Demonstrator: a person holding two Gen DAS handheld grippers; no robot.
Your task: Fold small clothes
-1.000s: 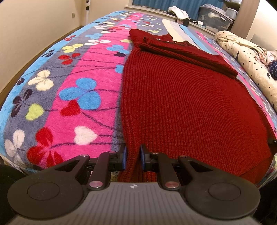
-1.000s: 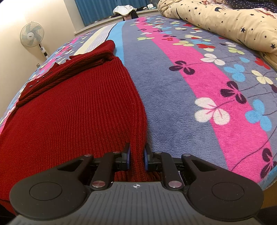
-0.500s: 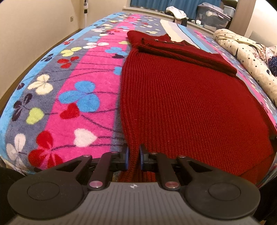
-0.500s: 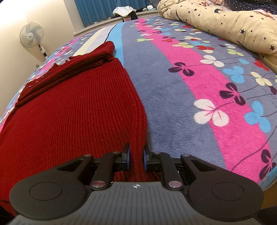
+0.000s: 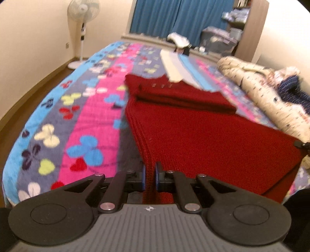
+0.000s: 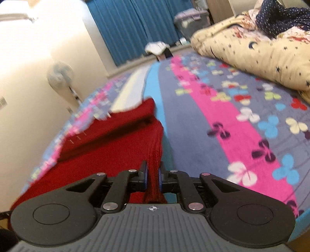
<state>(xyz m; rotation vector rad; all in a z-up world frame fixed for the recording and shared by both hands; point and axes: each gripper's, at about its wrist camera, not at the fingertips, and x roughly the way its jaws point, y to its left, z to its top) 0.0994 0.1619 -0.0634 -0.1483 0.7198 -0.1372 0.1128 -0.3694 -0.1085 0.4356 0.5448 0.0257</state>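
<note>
Left tool [image 5: 149, 179] and right tool [image 6: 153, 179] each pinch a hem corner of the red sweater [image 5: 203, 139] | hem raised above the bed [image 5: 93, 120] | likely to fold it toward the collar.

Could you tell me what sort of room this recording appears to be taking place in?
Most likely a home bedroom. The red knit sweater lies on a bed covered by a flowered blanket, a bunched star-print duvet sits along one side, and blue curtains and a standing fan are behind.
</note>
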